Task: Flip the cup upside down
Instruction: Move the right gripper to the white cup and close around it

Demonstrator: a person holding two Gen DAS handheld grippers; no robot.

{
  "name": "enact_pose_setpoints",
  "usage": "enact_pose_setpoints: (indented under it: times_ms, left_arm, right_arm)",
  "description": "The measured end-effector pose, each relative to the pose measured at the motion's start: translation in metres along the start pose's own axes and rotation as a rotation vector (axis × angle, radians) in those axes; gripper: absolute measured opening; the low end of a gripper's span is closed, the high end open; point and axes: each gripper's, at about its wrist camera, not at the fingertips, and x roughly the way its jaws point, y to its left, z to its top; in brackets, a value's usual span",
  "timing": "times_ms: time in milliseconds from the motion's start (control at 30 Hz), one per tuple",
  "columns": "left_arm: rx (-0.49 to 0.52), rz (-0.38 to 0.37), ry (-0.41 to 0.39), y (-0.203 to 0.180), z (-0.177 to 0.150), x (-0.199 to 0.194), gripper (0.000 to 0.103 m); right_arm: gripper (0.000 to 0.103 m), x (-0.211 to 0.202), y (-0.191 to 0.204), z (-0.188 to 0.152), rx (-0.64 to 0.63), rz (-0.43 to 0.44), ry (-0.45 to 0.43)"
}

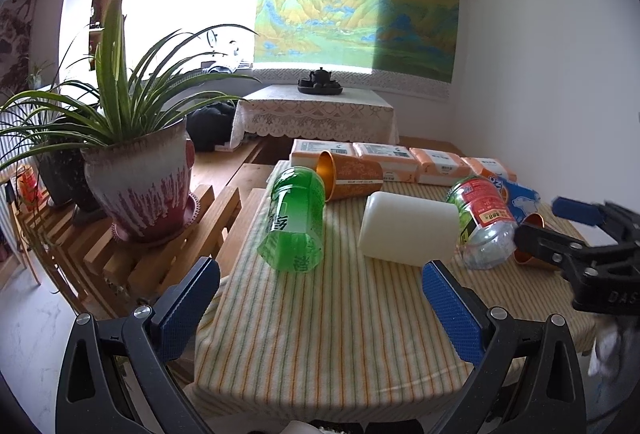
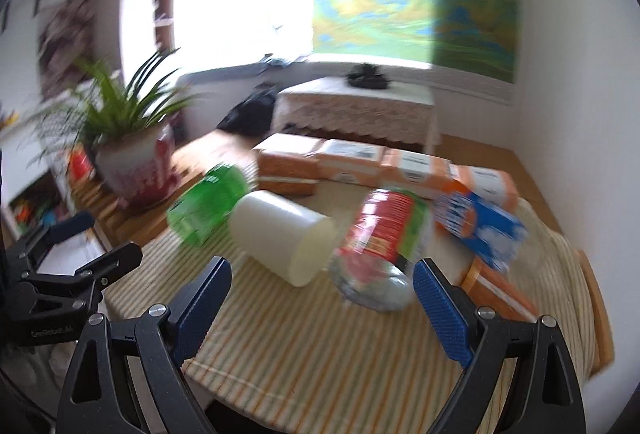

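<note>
A cream-white cup [image 1: 408, 230] lies on its side in the middle of the striped tablecloth [image 1: 340, 314]; it also shows in the right wrist view [image 2: 282, 238]. An orange cup [image 1: 349, 173] lies on its side behind it, and another orange cup [image 2: 498, 290] lies at the right. My left gripper [image 1: 320, 302] is open and empty, in front of the white cup. My right gripper [image 2: 322, 310] is open and empty, also short of the cup; it shows in the left wrist view [image 1: 560, 230] at the right edge.
A green bottle [image 1: 294, 222] and a clear bottle with a red label [image 1: 482, 222] lie either side of the white cup. Orange tissue packs [image 1: 396, 157] line the table's far edge, with a blue pack [image 2: 480, 230]. A potted plant [image 1: 140, 169] stands on a wooden rack at the left.
</note>
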Motion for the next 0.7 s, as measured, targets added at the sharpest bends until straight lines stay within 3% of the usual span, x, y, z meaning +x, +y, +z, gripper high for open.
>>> enact_pose_setpoints:
  times_ms: [267,500,700]
  left_arm:
    - [-0.039,0.049,0.014,0.026,-0.006,-0.003,0.102]
    - [-0.092,0.092,0.011,0.056,-0.006,-0.005,0.102]
    - [-0.120,0.102,0.016,0.074,-0.007,-0.003,0.102]
  right_arm:
    - [0.090,0.068,0.037,0.047,-0.285,0.141,0.211]
    - [0.090,0.125,0.070,0.059,-0.485,0.151,0.403]
    - [0.090,0.151,0.083,0.054,-0.578,0.121,0.488]
